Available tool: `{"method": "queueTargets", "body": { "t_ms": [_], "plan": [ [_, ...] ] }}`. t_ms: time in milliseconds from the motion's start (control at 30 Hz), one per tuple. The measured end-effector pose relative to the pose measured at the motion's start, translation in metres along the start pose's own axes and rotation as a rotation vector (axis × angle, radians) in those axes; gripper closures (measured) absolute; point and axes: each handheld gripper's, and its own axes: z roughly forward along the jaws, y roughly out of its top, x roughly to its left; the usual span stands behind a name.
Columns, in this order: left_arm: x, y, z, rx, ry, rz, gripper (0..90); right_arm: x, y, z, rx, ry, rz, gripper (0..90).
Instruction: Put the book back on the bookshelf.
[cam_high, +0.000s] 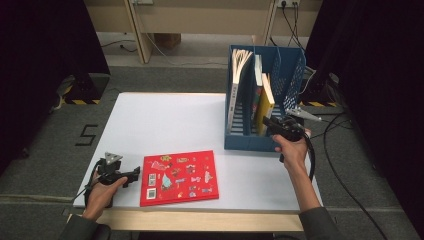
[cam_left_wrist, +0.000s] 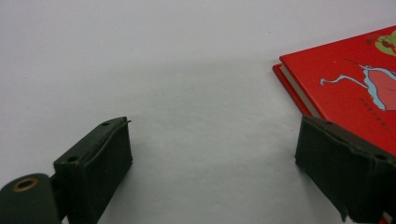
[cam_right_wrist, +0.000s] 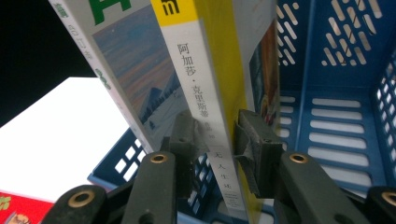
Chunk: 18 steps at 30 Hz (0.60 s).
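Black pads of the right gripper (cam_right_wrist: 215, 144) squeeze the spine of the yellow book (cam_right_wrist: 210, 93), which stands in the blue rack (cam_right_wrist: 336, 116) beside a grey book (cam_right_wrist: 135, 60). Far off, the left gripper (cam_left_wrist: 212, 161) sits wide open with nothing in it, low over the white table (cam_left_wrist: 187, 60). One of its pads is just beside a corner of the red book (cam_left_wrist: 355, 84) lying flat.

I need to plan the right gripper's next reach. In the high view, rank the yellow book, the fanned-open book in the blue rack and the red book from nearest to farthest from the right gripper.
1. Yellow book: in the blue rack, its spine between the right gripper pads.
2. Fanned-open book: rack's left slot, farther back.
3. Red book: flat at the table's front, near the left gripper.
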Motion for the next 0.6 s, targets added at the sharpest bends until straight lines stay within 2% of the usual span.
{"method": "queueTargets", "body": {
  "t_ms": [33,100,167,300,367,433,500,600],
  "plan": [
    [0.000,0.000,0.000,0.001,-0.001,0.000,9.5,-0.001,0.002,0.003,0.002,-0.006,-0.005,68.8],
    [0.000,0.000,0.000,0.000,0.000,0.001,9.5,0.000,0.005,0.011,0.000,0.014,0.022,67.8],
    [0.000,0.000,0.000,0.000,0.000,0.000,9.5,0.006,0.010,0.017,0.010,0.014,-0.011,68.5],
    [0.000,0.000,0.000,0.002,-0.001,0.001,9.5,0.012,0.017,0.025,0.008,-0.004,-0.036,69.0],
    [0.000,0.000,0.000,0.000,0.000,0.001,9.5,0.011,0.017,0.026,0.008,-0.004,-0.042,69.0],
    [0.000,0.000,0.000,0.000,0.001,0.002,9.5,0.008,0.018,0.027,0.002,0.001,-0.021,69.1],
    [0.000,0.000,0.000,0.000,0.001,0.002,9.4,0.006,0.020,0.029,0.003,-0.008,-0.029,69.6],
    [0.000,0.000,0.000,0.000,0.002,0.002,9.4,0.004,0.026,0.035,0.000,-0.009,-0.018,69.4]
  ]
}}
